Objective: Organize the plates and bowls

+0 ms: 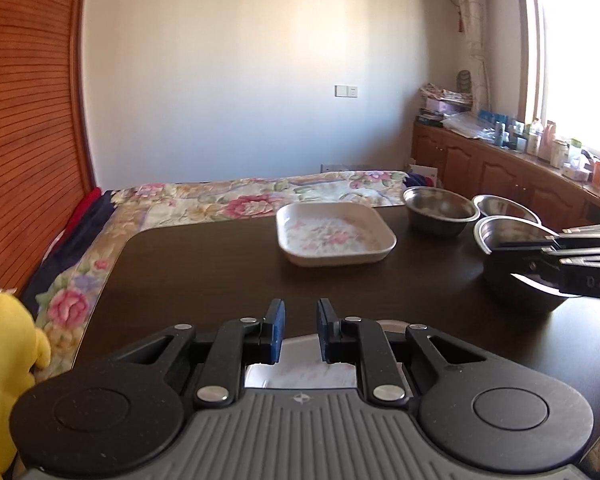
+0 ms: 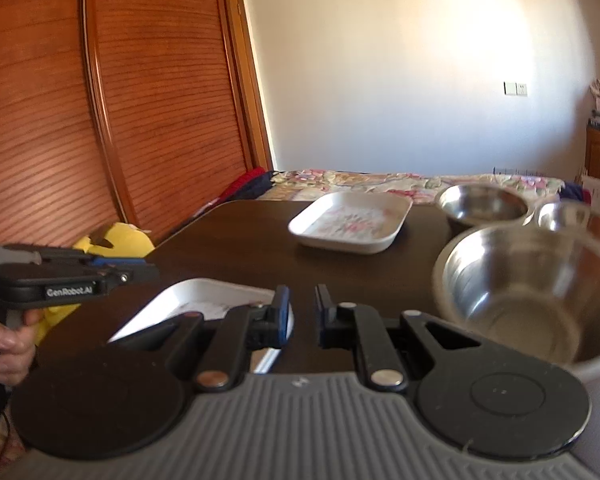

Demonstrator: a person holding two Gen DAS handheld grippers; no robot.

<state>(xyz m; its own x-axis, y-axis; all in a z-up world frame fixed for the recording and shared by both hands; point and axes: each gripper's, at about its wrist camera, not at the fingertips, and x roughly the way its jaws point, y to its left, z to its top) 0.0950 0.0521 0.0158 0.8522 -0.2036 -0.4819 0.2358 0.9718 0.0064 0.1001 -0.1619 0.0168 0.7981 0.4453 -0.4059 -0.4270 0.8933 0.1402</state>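
dark table [image 1: 220, 272], both grippers tilted slightly down: left gripper [image 1: 300, 330] seemingly closed empty, right gripper [image 2: 302, 316] closed empty

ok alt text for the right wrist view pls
The right gripper, jaws nearly shut and empty, points across a dark table toward a floral square plate and three steel bowls, the nearest bowl close at right. At left, a hand holds the left gripper above a white plate.

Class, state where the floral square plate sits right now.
In both views the floral plate sits mid-table toward the far edge, left of the steel bowls, before the bed.
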